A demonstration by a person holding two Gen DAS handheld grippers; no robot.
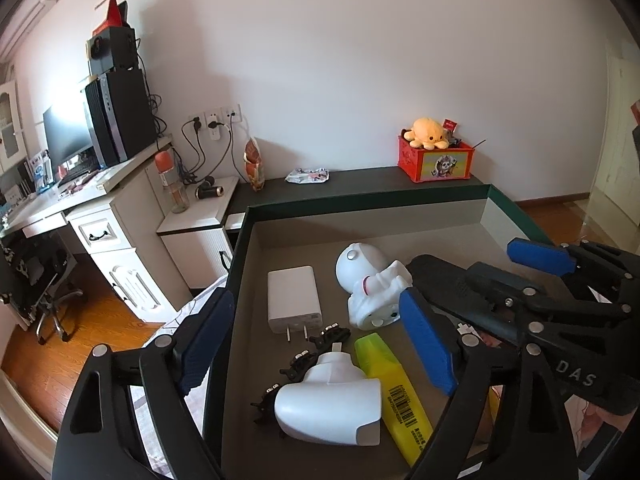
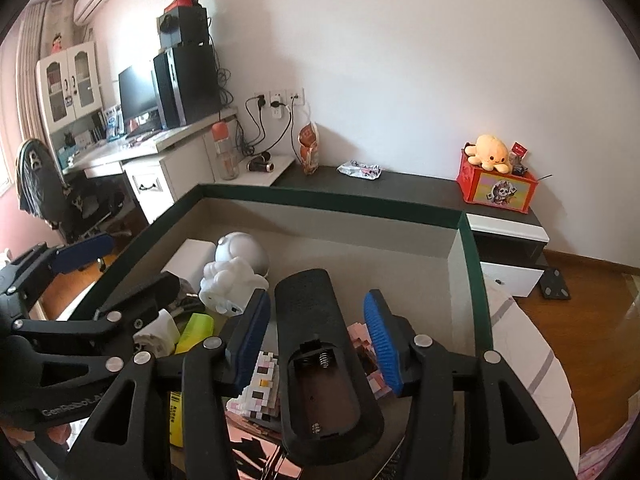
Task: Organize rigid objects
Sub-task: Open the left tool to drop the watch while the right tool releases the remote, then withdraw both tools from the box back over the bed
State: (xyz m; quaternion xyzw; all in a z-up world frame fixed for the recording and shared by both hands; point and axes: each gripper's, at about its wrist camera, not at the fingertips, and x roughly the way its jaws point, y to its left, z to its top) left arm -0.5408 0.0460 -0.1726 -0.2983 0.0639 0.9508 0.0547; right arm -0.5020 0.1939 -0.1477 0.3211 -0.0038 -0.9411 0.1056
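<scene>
A green-rimmed box [image 1: 360,200] holds a white charger [image 1: 294,300], a white astronaut figure [image 1: 370,284], a yellow highlighter [image 1: 392,388], a white plug-in device [image 1: 328,400] and black hair clips [image 1: 304,360]. My left gripper [image 1: 318,340] stands wide open over the device and the highlighter, touching neither. In the right wrist view a black remote [image 2: 316,320], battery bay uncovered, lies between the pads of my right gripper [image 2: 316,328]. The left pad is close beside it and a gap shows at the right pad. A pixel-block figure [image 2: 260,384] lies under the remote.
On the dark ledge behind the box stand a red crate with an orange plush octopus [image 1: 434,156], a snack bag [image 1: 254,168] and a wrapper [image 1: 306,175]. A white desk with a computer [image 1: 116,120] and an office chair [image 1: 40,288] are at left. Striped bedding [image 2: 528,340] lies right of the box.
</scene>
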